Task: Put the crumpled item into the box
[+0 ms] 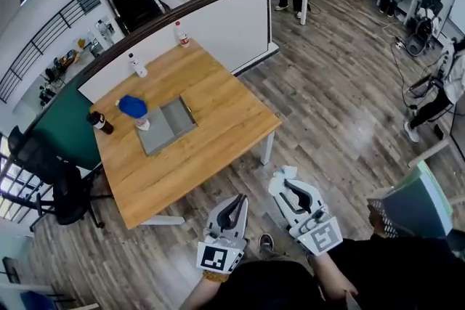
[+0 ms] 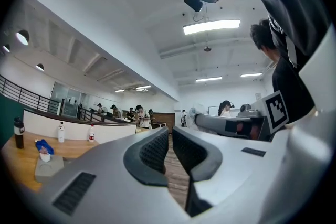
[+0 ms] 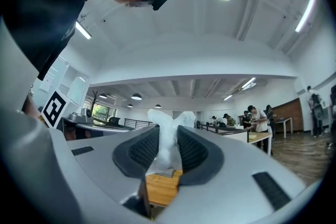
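Observation:
My right gripper point(image 1: 282, 184) is shut on a white crumpled item point(image 1: 288, 171), held over the wood floor near the table's front right corner. In the right gripper view the crumpled item point(image 3: 168, 134) sticks up between the ribbed pads of that gripper point(image 3: 169, 140). The grey box point(image 1: 187, 115) lies open and flat on the wooden table point(image 1: 218, 127), far ahead and to the left of both grippers. My left gripper point(image 1: 235, 202) hangs beside the right one, shut with nothing in it. In its own view this gripper point(image 2: 170, 139) points past the box point(image 2: 48, 167).
Beside the box sit a blue item point(image 1: 133, 106) and a dark bottle point(image 1: 100, 122). Two white bottles point(image 1: 137, 66) point(image 1: 180, 33) stand at the table's far edge by a white partition point(image 1: 225, 22). A black chair point(image 1: 51, 185) stands left of the table. People stand in the background.

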The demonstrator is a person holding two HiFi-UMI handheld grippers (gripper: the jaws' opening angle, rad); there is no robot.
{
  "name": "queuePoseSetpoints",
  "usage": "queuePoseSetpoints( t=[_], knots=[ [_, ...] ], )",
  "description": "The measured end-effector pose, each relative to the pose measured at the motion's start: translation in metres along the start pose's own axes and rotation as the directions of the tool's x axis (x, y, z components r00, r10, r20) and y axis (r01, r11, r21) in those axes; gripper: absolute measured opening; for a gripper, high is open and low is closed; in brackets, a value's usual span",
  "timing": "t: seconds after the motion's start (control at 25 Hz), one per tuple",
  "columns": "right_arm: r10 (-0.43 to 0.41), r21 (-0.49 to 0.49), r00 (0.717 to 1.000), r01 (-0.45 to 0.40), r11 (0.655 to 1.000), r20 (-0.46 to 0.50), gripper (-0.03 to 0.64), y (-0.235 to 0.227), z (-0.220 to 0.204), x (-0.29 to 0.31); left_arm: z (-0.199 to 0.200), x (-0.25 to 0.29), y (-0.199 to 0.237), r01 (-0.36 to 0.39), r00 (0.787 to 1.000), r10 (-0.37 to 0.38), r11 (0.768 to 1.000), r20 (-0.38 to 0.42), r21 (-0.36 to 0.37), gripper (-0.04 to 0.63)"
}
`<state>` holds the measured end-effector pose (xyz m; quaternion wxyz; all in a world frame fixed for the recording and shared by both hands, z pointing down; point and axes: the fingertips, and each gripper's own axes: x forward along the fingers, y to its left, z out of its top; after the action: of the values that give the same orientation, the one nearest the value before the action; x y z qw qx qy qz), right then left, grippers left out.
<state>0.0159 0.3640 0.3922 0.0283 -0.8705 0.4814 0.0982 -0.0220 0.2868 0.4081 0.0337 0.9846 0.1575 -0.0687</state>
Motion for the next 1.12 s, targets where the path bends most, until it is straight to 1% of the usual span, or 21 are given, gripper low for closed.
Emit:
queuePoseSetpoints(
  t=[0.08, 0.16, 0.24, 0.36, 0.44, 0.56, 0.68, 0.76, 0.96, 1.12],
  knots=[
    [-0.007, -0.002, 1.000, 0.007, 1.000, -0.005, 0.107, -0.005, -0.002, 0.015, -0.001, 0.010, 0.012, 0.014, 1.000, -0.014, 1.000, -0.004, 0.007, 0.041],
    [-0.003, -0.005, 1.000, 0.003, 1.000, -0.007, 0.107, -0.006, -0.003, 0.030, -0.002, 0.019, 0.028, 0.014, 1.000, -0.014, 1.000, -0.004, -0.009, 0.042],
    [0.027, -0.007, 1.000, -0.027, 1.000, -0.016, 0.107, -0.004, -0.008, 0.044, 0.001, 0.028, 0.044, 0.016, 1.000, -0.016, 1.000, 0.003, -0.010, 0.041],
    [0.063, -0.018, 0.996, -0.065, 0.998, -0.061, 0.107, -0.003, -0.013, 0.076, 0.012, 0.040, 0.073, 0.009, 1.000, -0.009, 1.000, 0.028, -0.007, 0.041],
    [0.069, -0.031, 0.996, -0.070, 0.997, -0.049, 0.107, -0.002, -0.009, 0.103, 0.020, 0.043, 0.095, -0.007, 0.999, 0.007, 1.000, 0.045, -0.014, 0.041],
    [0.102, -0.050, 0.995, -0.103, 0.993, -0.017, 0.107, 0.004, 0.000, 0.139, 0.030, 0.045, 0.126, -0.034, 0.997, 0.035, 0.999, 0.063, -0.015, 0.041],
    [0.133, -0.060, 0.991, -0.133, 0.989, 0.000, 0.107, 0.011, 0.004, 0.170, 0.036, 0.046, 0.157, -0.076, 0.993, 0.081, 0.996, 0.091, -0.051, 0.041],
    [0.152, -0.054, 0.988, -0.152, 0.987, 0.000, 0.107, 0.019, 0.002, 0.187, 0.040, 0.045, 0.174, -0.104, 0.988, 0.110, 0.993, 0.113, -0.057, 0.041],
    [0.186, -0.050, 0.982, -0.187, 0.981, -0.011, 0.107, 0.034, -0.006, 0.228, 0.039, 0.037, 0.212, -0.126, 0.986, 0.130, 0.991, 0.104, -0.044, 0.041],
    [0.215, -0.049, 0.977, -0.215, 0.975, -0.010, 0.107, 0.050, -0.012, 0.263, 0.041, 0.025, 0.253, -0.175, 0.977, 0.181, 0.983, 0.115, -0.060, 0.041]
  ],
)
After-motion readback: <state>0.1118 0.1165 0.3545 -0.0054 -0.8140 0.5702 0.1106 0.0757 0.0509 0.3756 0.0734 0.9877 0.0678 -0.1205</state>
